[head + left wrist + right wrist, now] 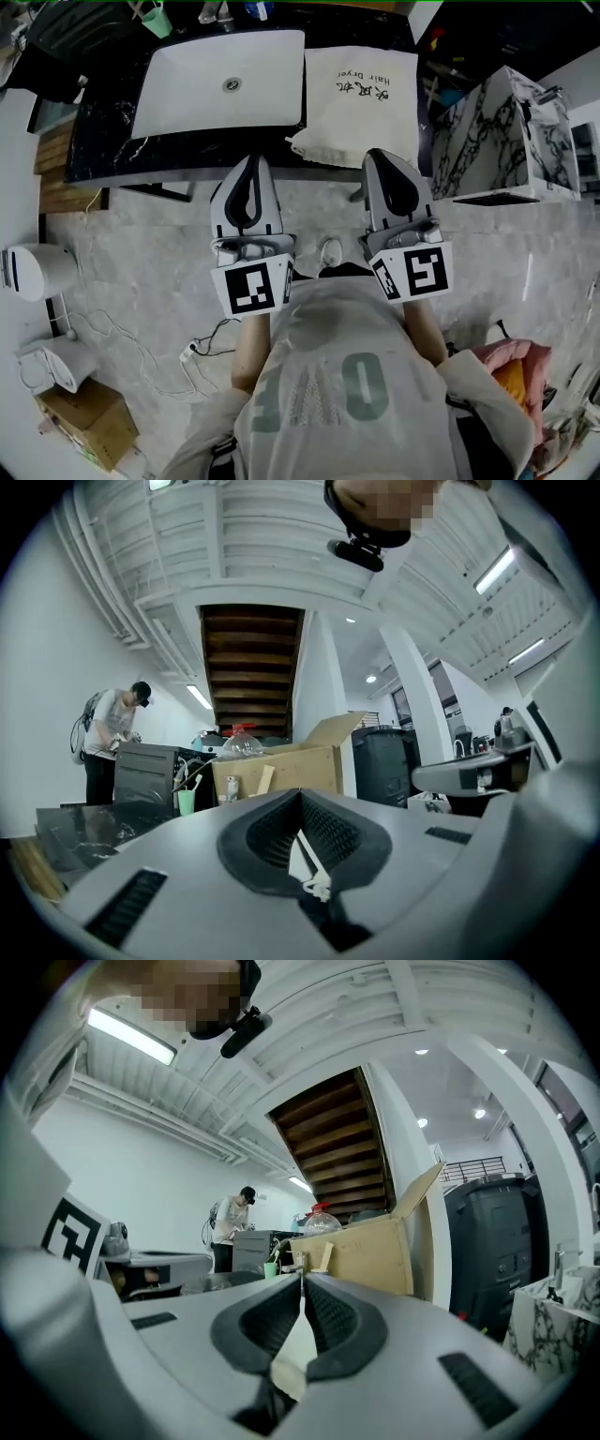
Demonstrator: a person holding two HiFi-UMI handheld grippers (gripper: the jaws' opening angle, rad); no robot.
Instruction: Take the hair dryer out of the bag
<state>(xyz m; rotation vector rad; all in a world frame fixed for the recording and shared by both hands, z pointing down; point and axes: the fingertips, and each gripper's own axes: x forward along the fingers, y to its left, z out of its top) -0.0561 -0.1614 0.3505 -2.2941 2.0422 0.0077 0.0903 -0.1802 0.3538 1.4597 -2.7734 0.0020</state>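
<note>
A cream drawstring bag [361, 103] printed "Hair Dryer" lies flat on the right end of the black marble counter [103, 141]. No hair dryer shows outside it. My left gripper [251, 164] is shut and empty, its tip at the counter's front edge, left of the bag. My right gripper [382, 157] is also shut and empty, its tip just short of the bag's near edge. In the left gripper view the left gripper [300, 796] points level across the room with its jaws closed. The right gripper [302, 1279] shows the same in the right gripper view.
A white sink [220, 84] fills the counter's left part, with a green cup [157, 19] behind it. A marbled cabinet [506, 136] stands at the right. On the floor at the left are a white appliance [33, 270], a cable [187, 352] and a cardboard box [84, 417]. A person [108, 733] stands far off.
</note>
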